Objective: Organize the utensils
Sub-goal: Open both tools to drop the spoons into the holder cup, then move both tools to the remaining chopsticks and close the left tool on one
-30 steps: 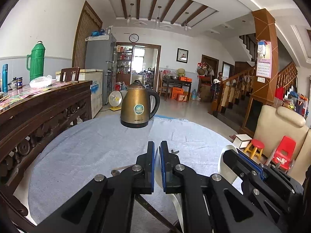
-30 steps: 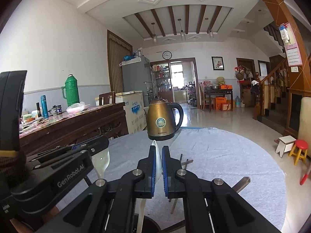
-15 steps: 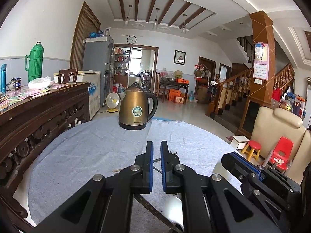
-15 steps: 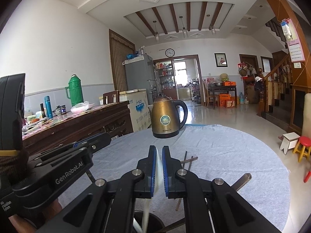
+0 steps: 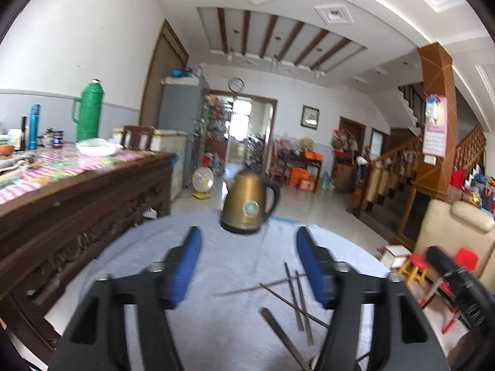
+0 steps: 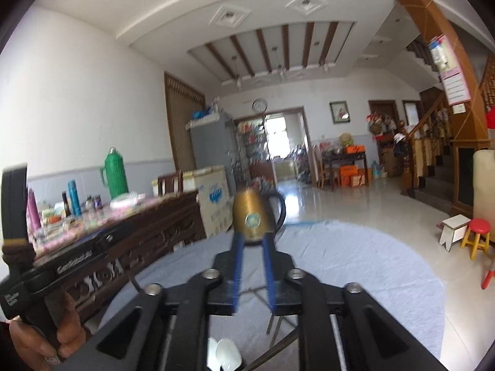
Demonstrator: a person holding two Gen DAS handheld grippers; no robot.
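Private home, large open ground-floor living and dining hall. Round table [image 5: 216,278] under a pale cloth, a brass-coloured electric kettle [image 5: 247,207] standing on it. Carved dark wooden sideboard [image 5: 77,213] along the left wall, its patterned cover crowded with a green thermos flask [image 5: 88,111], bottles and jars. Grey refrigerator [image 6: 213,145] and white chest freezer [image 6: 210,194] beyond. Wall clock [image 5: 236,84] over a doorway into a cluttered back room. Wooden staircase [image 6: 433,145] with banister on the right, a calendar [image 5: 434,130] on its pillar. Child-size plastic stools [image 6: 476,238] on the tiled floor. Beamed ceiling panel overhead
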